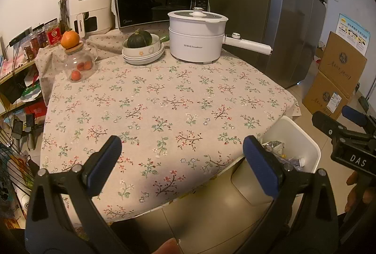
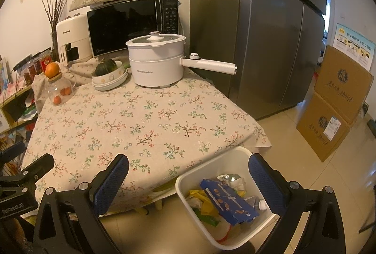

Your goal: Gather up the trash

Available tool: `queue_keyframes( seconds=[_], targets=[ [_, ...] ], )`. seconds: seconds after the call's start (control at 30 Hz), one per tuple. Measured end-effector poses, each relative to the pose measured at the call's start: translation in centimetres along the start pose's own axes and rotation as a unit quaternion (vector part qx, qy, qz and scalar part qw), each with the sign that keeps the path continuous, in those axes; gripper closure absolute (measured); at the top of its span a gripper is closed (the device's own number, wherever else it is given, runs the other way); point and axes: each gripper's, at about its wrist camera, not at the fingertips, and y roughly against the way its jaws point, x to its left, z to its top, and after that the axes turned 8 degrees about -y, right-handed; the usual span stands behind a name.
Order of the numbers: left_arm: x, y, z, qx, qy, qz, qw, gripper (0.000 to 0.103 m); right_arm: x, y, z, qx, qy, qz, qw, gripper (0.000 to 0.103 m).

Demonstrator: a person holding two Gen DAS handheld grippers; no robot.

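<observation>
Two empty, wide-open grippers — left gripper (image 1: 182, 150), right gripper (image 2: 189, 170) — hovered beside a white bin (image 2: 204, 170) holding a blue box (image 2: 228, 203) and wrappers.

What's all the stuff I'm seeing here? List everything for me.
Table: one, floral cloth, centre.
Bin: one, white, on floor by table's near right corner.
Trash: several pieces, blue box on top, inside bin.
Electric pot: one, white, table's far side.
Squash: one, dark green, in stacked bowls.
Orange: one, atop glass jar.
Microwave: one, black, behind pot.
Air fryer: one, cream, left of microwave.
Fridge: one, grey, right.
Cardboard boxes: two, brown, stacked far right.
Left tongs: black, blue pads, open, empty.
Right tongs: same, open, empty.
</observation>
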Motion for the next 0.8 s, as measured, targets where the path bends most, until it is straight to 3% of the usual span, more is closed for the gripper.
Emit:
queue_keyframes(
  seconds=[0.8],
  targets=[
    [-0.32,-0.18,-0.12,0.003,-0.002,-0.001,1.0000,0.000,0.01,0.03,0.01,0.000,-0.001,-0.001,1.000,0.000]
  ],
)
